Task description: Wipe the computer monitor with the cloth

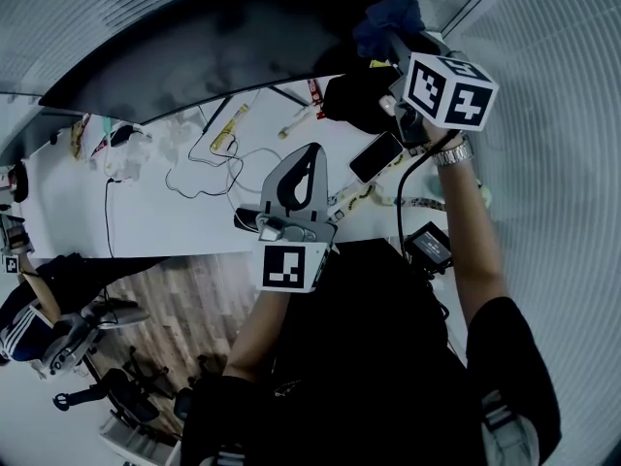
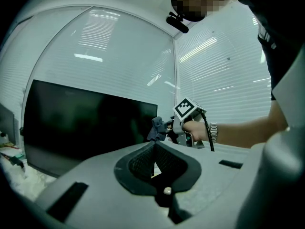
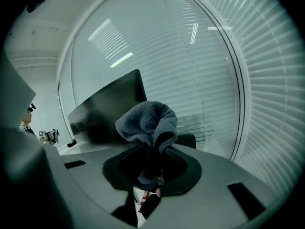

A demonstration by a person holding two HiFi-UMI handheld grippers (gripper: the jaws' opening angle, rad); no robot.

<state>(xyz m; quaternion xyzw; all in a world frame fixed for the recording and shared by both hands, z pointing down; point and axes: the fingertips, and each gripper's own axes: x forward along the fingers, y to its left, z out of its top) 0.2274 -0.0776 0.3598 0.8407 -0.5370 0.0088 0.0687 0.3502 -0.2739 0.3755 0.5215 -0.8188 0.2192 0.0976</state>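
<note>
The wide dark monitor (image 1: 223, 37) stands at the back of the white desk (image 1: 146, 221); it also shows in the left gripper view as monitor (image 2: 86, 123) and in the right gripper view as monitor (image 3: 107, 111). My right gripper (image 1: 396, 39) is raised near the monitor's right end, shut on a bunched blue cloth (image 1: 386, 16). In its own view the cloth (image 3: 147, 120) bulges up from between the jaws of the right gripper (image 3: 153, 154). The left gripper (image 1: 309, 155) hangs over the desk, lower and nearer me. Its jaws meet with nothing between them, left gripper (image 2: 155, 146).
A phone (image 1: 375, 155), loose cables (image 1: 209, 173) and small items lie on the desk. A black box (image 1: 427, 246) sits by the desk's right edge. Window blinds (image 1: 553, 47) fill the right side. A person (image 1: 29, 309) and office chairs (image 1: 116, 396) are at lower left.
</note>
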